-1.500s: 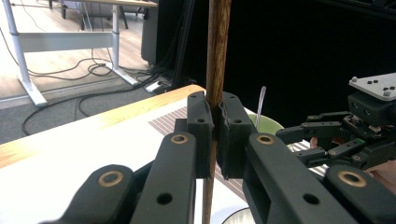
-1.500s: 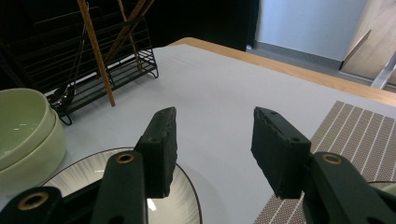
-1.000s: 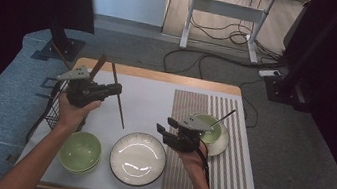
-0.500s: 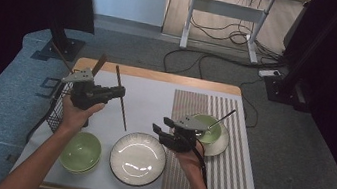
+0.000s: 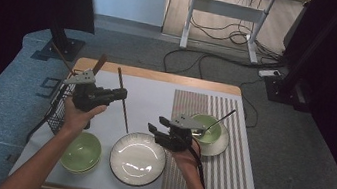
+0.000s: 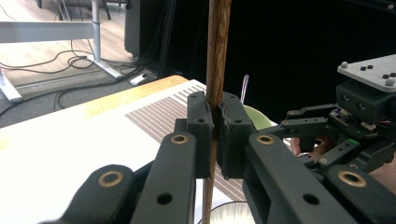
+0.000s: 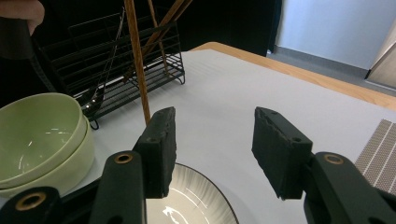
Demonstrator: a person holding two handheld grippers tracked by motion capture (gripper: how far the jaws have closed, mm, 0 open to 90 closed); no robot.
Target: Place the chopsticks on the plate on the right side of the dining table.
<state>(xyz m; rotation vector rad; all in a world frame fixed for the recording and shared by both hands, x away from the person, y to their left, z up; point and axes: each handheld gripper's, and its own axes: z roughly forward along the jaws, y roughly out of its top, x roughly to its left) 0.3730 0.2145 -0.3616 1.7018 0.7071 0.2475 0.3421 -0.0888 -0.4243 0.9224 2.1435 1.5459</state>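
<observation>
At the left edge of the table (image 5: pixel 157 90) stands a black wire basket (image 5: pixel 57 108) with more brown sticks poking up out of it. Just in front of it, near the front left corner, sit two green bowls (image 5: pixel 81 152), one inside the other. The left claw (image 5: pixel 119 92) is held up above the table, next to the basket, and it pinches one brown chopstick (image 5: pixel 123 100) tight near the stick's middle. In the left gripper view the chopstick (image 6: pixel 215 56) runs straight up and down between the two black pads, and both pads press on it. The stick's low end hangs in the air, a little above the table and near the white plate (image 5: pixel 138 159), not touching anything that can be seen. The plate sits at the front edge, in the middle. To its right the right claw (image 5: pixel 155 130) hovers just over the plate's rim, spread open with nothing in it. Farther right, on the striped mat (image 5: pixel 224 179), a green bowl (image 5: pixel 209 131) rests on a small plate with a spoon (image 5: pixel 221 120) leaning in it. It looks like the table is being set: the stick is already out of the basket, so the picking up is done. Carrying it over and laying it down by the dishes is probably what is left, and a second stick may be needed too.
</observation>
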